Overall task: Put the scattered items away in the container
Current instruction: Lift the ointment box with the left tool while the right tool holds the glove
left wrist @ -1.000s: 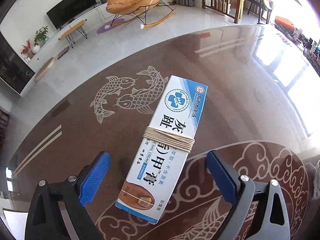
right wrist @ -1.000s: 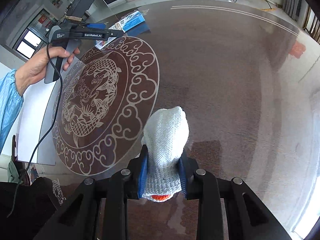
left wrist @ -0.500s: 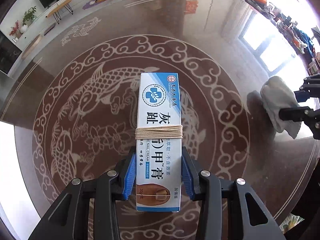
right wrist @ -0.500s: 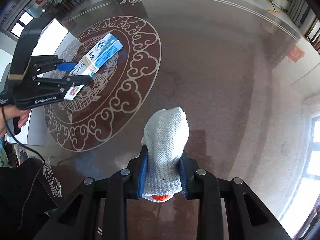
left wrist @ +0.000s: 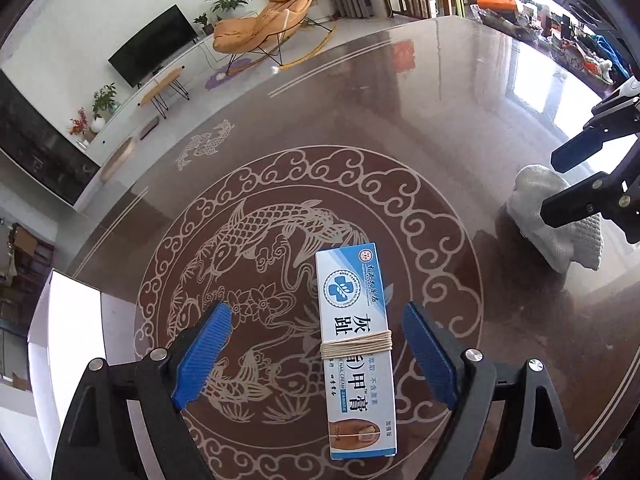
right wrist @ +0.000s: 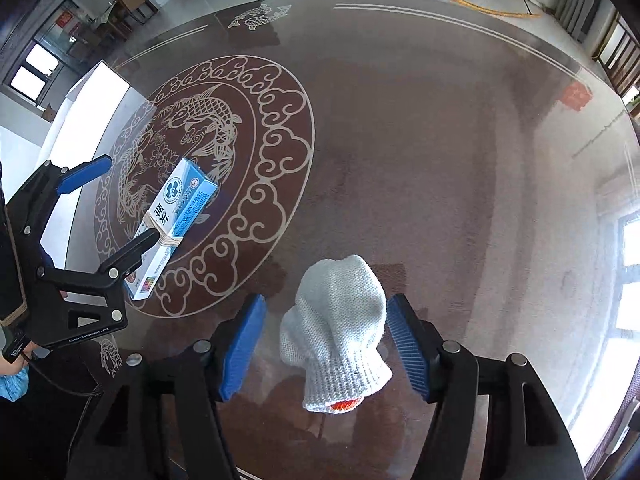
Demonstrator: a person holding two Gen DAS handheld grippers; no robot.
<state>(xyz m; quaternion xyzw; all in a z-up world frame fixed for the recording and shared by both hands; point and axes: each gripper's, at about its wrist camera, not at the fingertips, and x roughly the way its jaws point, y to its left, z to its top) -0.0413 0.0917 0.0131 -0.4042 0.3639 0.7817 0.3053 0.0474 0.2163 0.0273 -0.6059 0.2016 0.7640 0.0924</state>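
A blue-and-white nail cream box point(left wrist: 356, 350), bound with a rubber band, lies flat on the patterned glass table point(left wrist: 360, 128). My left gripper point(left wrist: 318, 350) is open, with a jaw on either side of the box and apart from it. A white knitted glove point(right wrist: 340, 328) with an orange cuff lies on the table between the wide-open jaws of my right gripper point(right wrist: 326, 346). The box point(right wrist: 176, 220) and left gripper point(right wrist: 120, 204) show at the left of the right wrist view; the glove point(left wrist: 556, 216) shows at the right of the left wrist view.
A white box-like container point(left wrist: 68, 344) stands at the table's left edge, also in the right wrist view point(right wrist: 88, 120). Beyond the table are an orange rocking chair point(left wrist: 264, 20), a TV point(left wrist: 154, 50) and wooden chairs.
Both grippers have opened. The left has released the nail cream box onto the table's fish medallion; the right has released the glove, which now lies on the table.
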